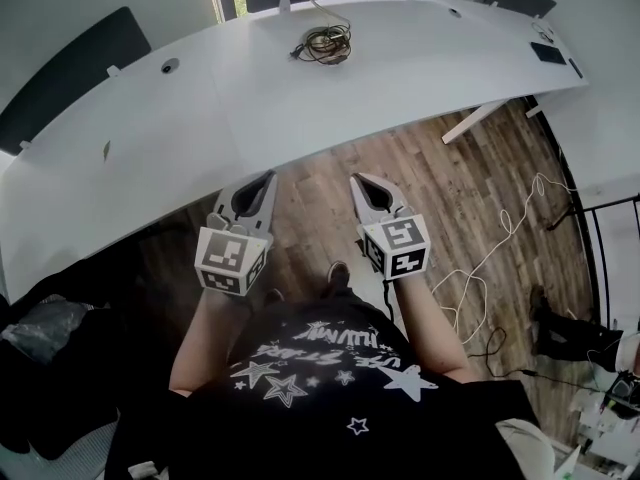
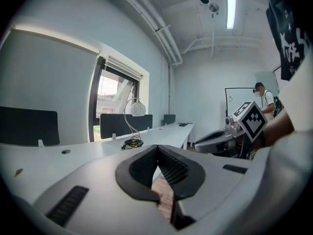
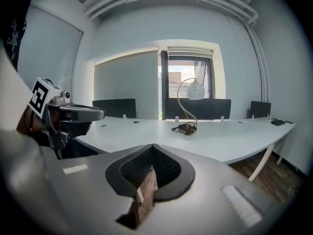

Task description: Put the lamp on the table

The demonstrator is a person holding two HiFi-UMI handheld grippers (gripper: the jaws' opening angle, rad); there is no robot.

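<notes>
Left tool (image 1: 268, 180) and right tool (image 1: 358, 182) are clenched on nothing short of the desk (image 1: 150, 138), where the lamp (image 1: 325, 43) stands at twelve o'clock by the far edge, seemingly light, top-heavy, its shade (image 3: 195, 89) fragile, so grasp the thin stem (image 3: 183, 105) low

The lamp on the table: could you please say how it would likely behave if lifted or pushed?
The lamp looks top-heavy: a globe shade on a thin arched stem, so it may tip or sway if pushed. The shade is probably fragile. Its coiled cord is floppy and may drag.
</notes>
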